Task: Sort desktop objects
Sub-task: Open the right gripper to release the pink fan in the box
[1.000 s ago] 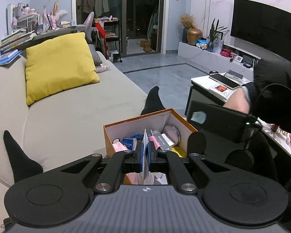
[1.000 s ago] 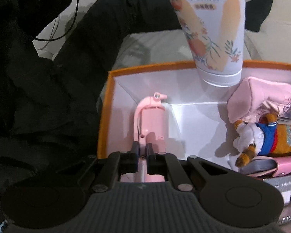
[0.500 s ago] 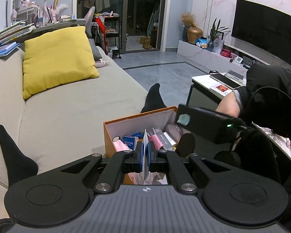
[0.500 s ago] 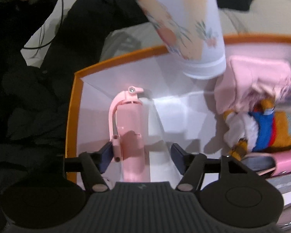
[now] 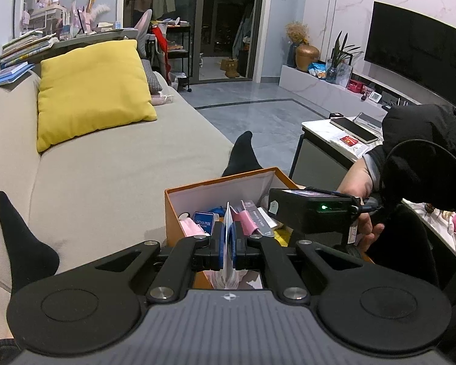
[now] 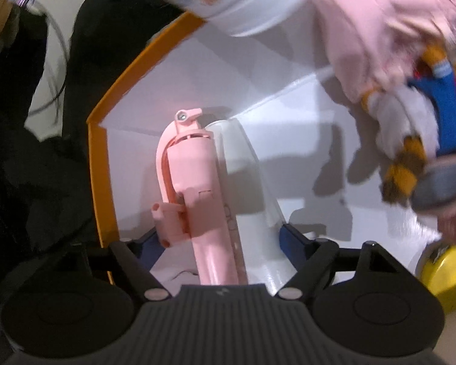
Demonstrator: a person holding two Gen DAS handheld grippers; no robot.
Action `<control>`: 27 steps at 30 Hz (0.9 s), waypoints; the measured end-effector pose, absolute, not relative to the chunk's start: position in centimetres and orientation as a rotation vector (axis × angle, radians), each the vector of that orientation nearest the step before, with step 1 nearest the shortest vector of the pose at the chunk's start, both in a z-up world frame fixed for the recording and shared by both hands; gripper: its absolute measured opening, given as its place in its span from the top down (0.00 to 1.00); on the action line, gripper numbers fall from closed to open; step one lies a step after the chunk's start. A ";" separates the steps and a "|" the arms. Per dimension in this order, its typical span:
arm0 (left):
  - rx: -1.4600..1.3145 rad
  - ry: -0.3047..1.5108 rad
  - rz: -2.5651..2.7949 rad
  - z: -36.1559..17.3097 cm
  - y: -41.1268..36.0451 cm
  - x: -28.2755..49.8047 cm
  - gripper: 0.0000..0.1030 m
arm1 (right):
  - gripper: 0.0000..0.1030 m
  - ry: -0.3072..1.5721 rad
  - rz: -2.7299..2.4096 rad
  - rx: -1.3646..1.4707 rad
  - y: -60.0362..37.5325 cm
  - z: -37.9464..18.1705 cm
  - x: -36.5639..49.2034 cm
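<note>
Right wrist view: your right gripper (image 6: 220, 238) is opening, its fingers (image 6: 291, 243) clear of the pink folding tool (image 6: 191, 188) lying between them on the orange box (image 6: 98, 164) floor. Beyond and to their right sits a plush toy (image 6: 416, 133). Your left gripper (image 5: 227, 238) is clamped on a thin white tube (image 5: 228, 243) above that box.

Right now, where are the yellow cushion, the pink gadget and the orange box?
yellow cushion (image 5: 91, 91), left wrist view, its middle.
pink gadget (image 6: 194, 188), right wrist view, its body.
orange box (image 5: 171, 216), left wrist view, its outer wall.
</note>
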State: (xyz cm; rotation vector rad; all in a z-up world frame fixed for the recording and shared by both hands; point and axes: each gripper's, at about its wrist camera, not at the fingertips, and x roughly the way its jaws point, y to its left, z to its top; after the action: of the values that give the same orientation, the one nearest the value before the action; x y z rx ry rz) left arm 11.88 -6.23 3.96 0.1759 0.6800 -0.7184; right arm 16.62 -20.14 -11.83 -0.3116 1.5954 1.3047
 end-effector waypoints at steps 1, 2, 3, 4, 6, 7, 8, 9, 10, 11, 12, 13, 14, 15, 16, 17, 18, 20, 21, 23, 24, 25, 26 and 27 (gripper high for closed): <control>0.173 0.680 -0.722 4.0 -6.2 11.9 0.95 | 0.21 1.617 1.290 -0.277 -20.4 -12.0 16.8; 0.170 0.681 -0.726 4.0 -6.3 11.9 0.95 | 0.20 1.636 1.274 -0.243 -20.7 -12.2 16.9; 0.169 0.682 -0.732 4.0 -6.3 12.0 0.95 | 0.20 1.651 1.261 -0.212 -21.0 -12.3 17.0; 0.170 0.682 -0.741 4.0 -6.4 12.0 0.95 | 0.20 1.667 1.244 -0.178 -21.4 -12.5 17.1; 0.178 0.685 -0.759 3.9 -6.8 11.9 0.95 | 0.20 1.683 1.226 -0.157 -21.7 -12.5 17.0; 0.185 0.686 -0.770 3.8 -7.0 11.9 0.95 | 0.19 1.679 1.228 -0.166 -21.8 -12.4 16.7; 0.190 0.688 -0.781 3.7 -7.2 11.9 0.95 | 0.17 1.669 1.235 -0.189 -21.8 -12.2 16.2; 0.193 0.691 -0.791 3.5 -7.3 11.9 0.95 | 0.17 1.658 1.239 -0.208 -21.8 -12.0 15.8; 0.197 0.694 -0.798 3.4 -7.5 11.9 0.95 | 0.17 1.648 1.240 -0.219 -21.8 -11.9 15.5; 0.199 0.698 -0.805 3.2 -7.7 11.9 0.95 | 0.18 1.639 1.240 -0.223 -21.9 -11.6 15.2; 0.201 0.703 -0.813 3.1 -7.9 12.0 0.95 | 0.18 1.633 1.240 -0.219 -22.0 -11.5 15.1; 0.206 0.709 -0.822 2.9 -8.1 12.0 0.95 | 0.19 1.620 1.242 -0.213 -22.1 -11.2 14.9; 0.213 0.713 -0.828 2.8 -8.3 12.0 0.95 | 0.19 1.604 1.246 -0.211 -22.2 -10.8 14.7; 0.218 0.718 -0.836 2.6 -8.5 12.0 0.95 | 0.20 1.593 1.251 -0.212 -22.3 -10.5 14.5; 0.223 0.726 -0.848 2.5 -8.7 12.1 0.95 | 0.20 1.582 1.256 -0.216 -22.4 -10.1 14.2; 0.230 0.731 -0.859 2.3 -9.0 12.1 0.95 | 0.22 1.564 1.256 -0.228 -22.6 -9.7 13.9; 0.242 0.736 -0.871 2.1 -9.2 12.0 0.95 | 0.22 1.544 1.248 -0.244 -22.7 -9.2 13.6; 0.269 0.752 -0.893 1.5 -9.9 11.9 0.95 | 0.23 1.491 1.225 -0.275 -23.1 -8.2 12.9; 0.280 0.763 -0.895 1.2 -10.3 11.9 0.95 | 0.24 1.457 1.211 -0.288 -23.4 -7.6 12.5; 0.307 0.783 -0.890 0.3 -10.9 12.1 0.95 | 0.24 1.401 1.185 -0.305 -23.9 -6.8 11.8; 0.317 0.793 -0.884 -0.2 -11.2 12.1 0.95 | 0.26 1.375 1.170 -0.309 -24.1 -6.4 11.4; 0.330 0.804 -0.880 -0.7 -11.5 12.2 0.95 | 0.27 1.353 1.161 -0.305 -24.4 -6.0 11.0; 0.343 0.813 -0.877 -1.2 -11.7 12.2 0.95 | 0.29 1.333 1.151 -0.301 -24.7 -5.7 10.6; 0.357 0.821 -0.872 -1.7 -11.9 12.3 0.95 | 0.30 1.318 1.141 -0.299 -24.9 -5.4 10.3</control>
State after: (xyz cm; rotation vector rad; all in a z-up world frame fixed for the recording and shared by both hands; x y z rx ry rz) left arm 12.25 -11.94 -1.67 0.3572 0.8212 -0.8719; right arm 10.33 -24.93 -5.45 -0.2991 1.3179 1.1410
